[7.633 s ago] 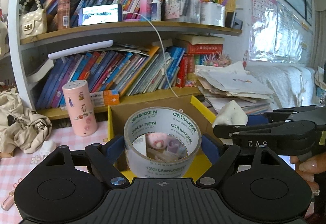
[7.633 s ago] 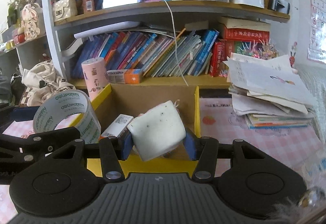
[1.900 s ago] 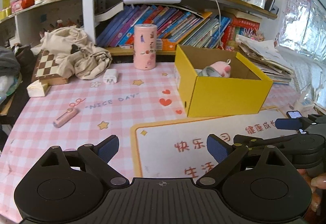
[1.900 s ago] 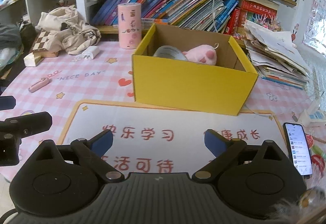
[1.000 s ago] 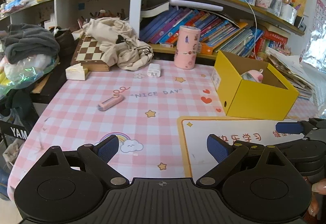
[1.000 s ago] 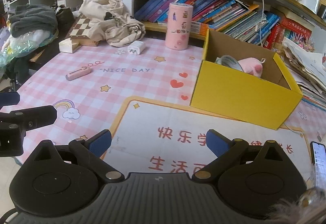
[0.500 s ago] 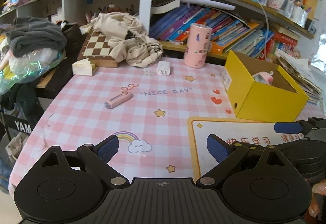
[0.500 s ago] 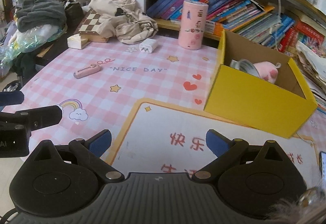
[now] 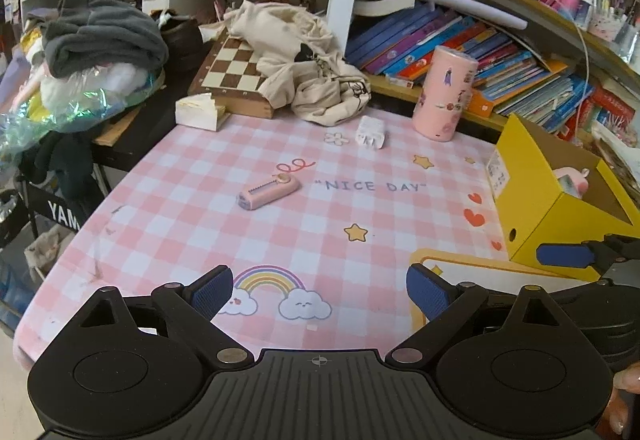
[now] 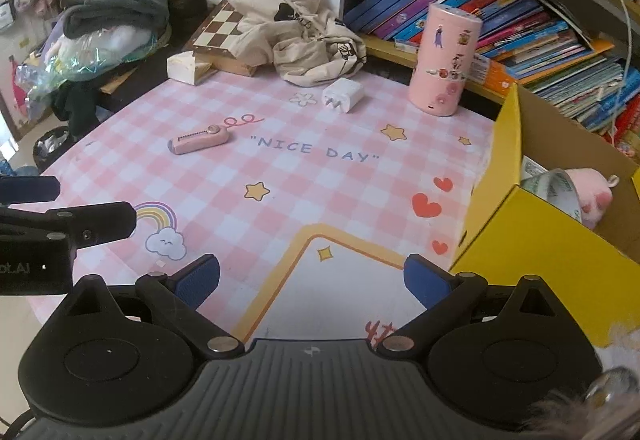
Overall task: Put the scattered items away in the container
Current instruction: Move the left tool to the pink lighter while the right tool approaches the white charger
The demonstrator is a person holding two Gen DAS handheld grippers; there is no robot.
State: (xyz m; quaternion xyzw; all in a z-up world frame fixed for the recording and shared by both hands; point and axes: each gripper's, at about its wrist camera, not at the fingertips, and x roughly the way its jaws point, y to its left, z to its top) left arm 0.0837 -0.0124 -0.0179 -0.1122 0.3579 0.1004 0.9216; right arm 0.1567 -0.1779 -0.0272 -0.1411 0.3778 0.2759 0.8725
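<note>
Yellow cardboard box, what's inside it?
Inside the yellow cardboard box sit a pink plush toy and a roll of printed tape. Its walls hide anything underneath.

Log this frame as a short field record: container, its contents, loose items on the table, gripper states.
container: yellow box, open top, right side of table
contents: tape roll, pink plush
loose items: pink utility knife, white charger, pink cylinder
left gripper: open, holding nothing
right gripper: open, holding nothing

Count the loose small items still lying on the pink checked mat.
2: a pink cutter beside the squiggle print, and a white charger farther back near the cloth bag. More may hide beyond view.
</note>
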